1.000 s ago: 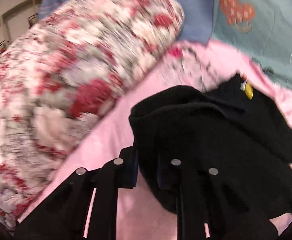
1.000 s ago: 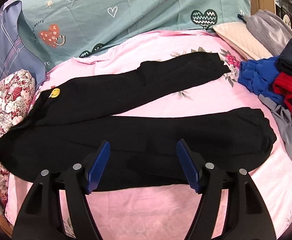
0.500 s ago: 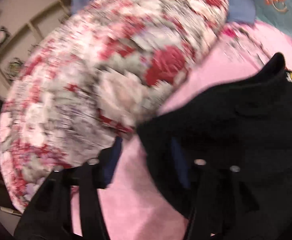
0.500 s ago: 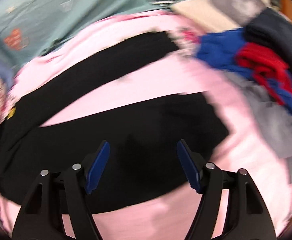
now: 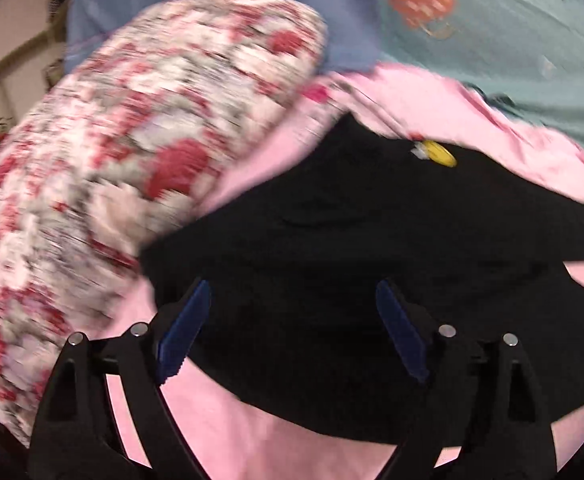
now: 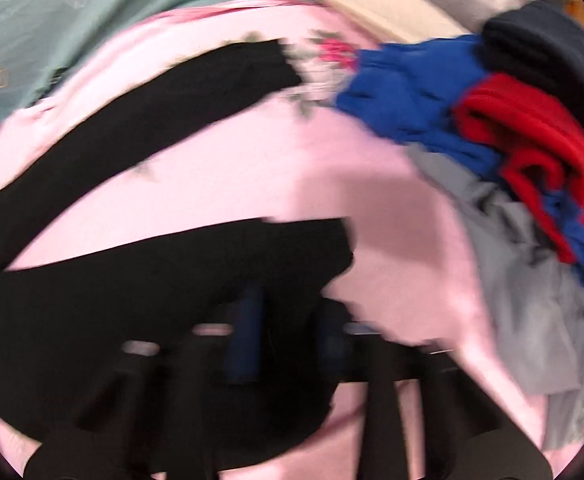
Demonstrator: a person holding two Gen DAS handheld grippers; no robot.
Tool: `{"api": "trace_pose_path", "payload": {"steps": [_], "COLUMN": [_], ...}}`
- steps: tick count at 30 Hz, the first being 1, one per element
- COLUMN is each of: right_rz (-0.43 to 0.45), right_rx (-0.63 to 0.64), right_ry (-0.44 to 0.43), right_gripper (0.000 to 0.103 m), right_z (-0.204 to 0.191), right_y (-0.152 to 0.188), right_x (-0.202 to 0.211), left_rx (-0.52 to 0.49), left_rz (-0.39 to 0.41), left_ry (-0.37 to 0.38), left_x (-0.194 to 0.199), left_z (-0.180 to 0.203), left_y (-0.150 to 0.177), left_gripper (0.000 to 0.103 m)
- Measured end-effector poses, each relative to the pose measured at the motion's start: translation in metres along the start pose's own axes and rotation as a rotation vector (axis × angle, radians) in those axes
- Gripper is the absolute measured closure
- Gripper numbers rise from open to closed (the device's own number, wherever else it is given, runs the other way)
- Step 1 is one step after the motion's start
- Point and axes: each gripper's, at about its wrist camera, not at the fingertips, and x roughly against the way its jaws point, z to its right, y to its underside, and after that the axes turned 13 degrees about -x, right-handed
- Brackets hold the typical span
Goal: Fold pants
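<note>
Black pants (image 5: 332,240) lie spread on a pink bedsheet (image 5: 252,440), a small yellow tag (image 5: 438,152) near the waist. My left gripper (image 5: 292,320) hovers open over the waist end, its blue pads (image 5: 184,328) wide apart and nothing between them. In the blurred right wrist view the two legs run leftward, the far leg (image 6: 172,108) above and the near leg (image 6: 172,280) below. My right gripper (image 6: 290,340) sits at the near leg's hem end with its jaws drawn close together on black fabric.
A floral red and white pillow (image 5: 132,160) presses against the waist on the left. A teal heart-print blanket (image 5: 512,40) lies behind. A pile of blue, red and dark clothes (image 6: 512,128) and a grey garment (image 6: 532,300) crowd the right side.
My left gripper let go of the waist fabric and opened wide. My right gripper swung right along the near leg towards its hem and went from open to closed on it.
</note>
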Motion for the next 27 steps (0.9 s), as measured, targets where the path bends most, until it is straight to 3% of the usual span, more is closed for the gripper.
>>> {"api": "trace_pose_path", "payload": {"steps": [2,4,5,7,8,10,14,18,22,27], "right_rz": [0.046,0.046,0.049,0.07,0.128,0.187,0.219,0.199,0.16,0.117], "right_rx": [-0.048,-0.103,-0.085,-0.041,-0.029,-0.034,-0.037,-0.012,0.011,0.059], "right_ry": [0.05,0.045,0.06,0.189,0.213,0.141,-0.003,-0.136,-0.222,-0.25], "right_gripper": [0.086,0.082,0.063,0.035,0.034,0.031,0.024,0.02,0.02,0.02], "right_z": [0.006,0.015,0.012,0.004,0.0,-0.004,-0.025,-0.053,-0.082,-0.113], "right_y": [-0.002,-0.002,-0.002,-0.008,-0.01,-0.011,-0.006,0.0,0.001,0.008], "right_x": [0.004,-0.003,-0.003,0.002,0.013,0.032,0.06,0.073,0.076,0.074], "left_rx": [-0.027,-0.037,-0.04,-0.049,-0.053,-0.057,-0.045,-0.066,-0.166,-0.198], "left_rz": [-0.017,-0.023,-0.023,-0.029,-0.024,-0.007,0.028,0.068,0.073,0.045], "left_ry": [0.03,0.022,0.016,0.002,-0.007,-0.03,-0.061,-0.049,-0.098,0.008], "left_x": [-0.004,-0.007,-0.008,-0.013,-0.011,-0.009,-0.012,-0.02,-0.035,-0.067], "left_z": [0.015,0.016,0.016,0.013,0.01,0.001,-0.022,-0.031,-0.026,-0.018], "left_y": [0.005,0.007,0.005,0.0,-0.002,-0.011,-0.036,-0.063,-0.089,-0.103], "left_gripper": [0.017,0.017,0.017,0.017,0.017,0.017,0.017,0.017,0.017,0.012]}}
